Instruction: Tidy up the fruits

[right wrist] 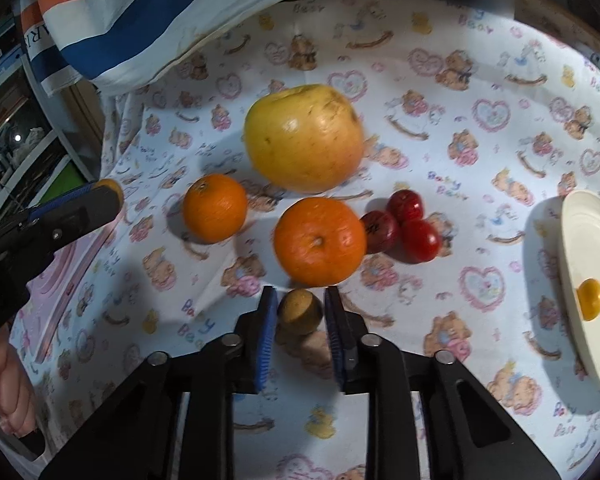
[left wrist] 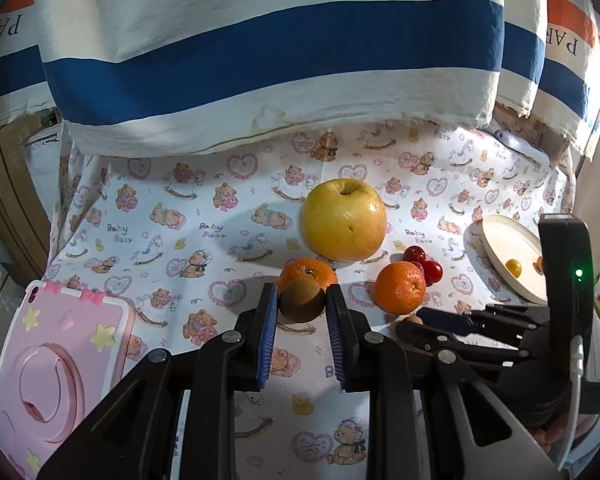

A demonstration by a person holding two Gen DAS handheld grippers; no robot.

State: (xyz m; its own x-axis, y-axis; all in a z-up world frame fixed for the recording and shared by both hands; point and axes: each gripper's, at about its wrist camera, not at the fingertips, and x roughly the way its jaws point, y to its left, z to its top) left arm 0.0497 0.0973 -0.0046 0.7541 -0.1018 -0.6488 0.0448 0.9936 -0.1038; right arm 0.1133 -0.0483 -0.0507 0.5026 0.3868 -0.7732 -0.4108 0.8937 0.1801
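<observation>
In the left wrist view my left gripper (left wrist: 302, 298) is shut on a brown kiwi (left wrist: 302, 300), just in front of an orange (left wrist: 308, 270). A big yellow apple (left wrist: 344, 220) lies behind, with a second orange (left wrist: 400, 288) and three red cherry tomatoes (left wrist: 424, 264) to its right. In the right wrist view my right gripper (right wrist: 301, 312) is shut on a small brown round fruit (right wrist: 300, 312), close before the near orange (right wrist: 320, 240). The apple (right wrist: 304, 138), the far orange (right wrist: 214, 208) and the tomatoes (right wrist: 404, 224) lie beyond. The left gripper (right wrist: 108, 192) shows at the left.
A cream plate (left wrist: 500, 240) (right wrist: 584, 232) at the right holds a small yellow fruit (right wrist: 590, 298). A striped "PARIS" cushion (left wrist: 260, 60) borders the bear-print cloth (left wrist: 180, 240) at the back. A pink tablet case (left wrist: 60, 360) lies front left. A hand (right wrist: 12, 392) holds the left gripper.
</observation>
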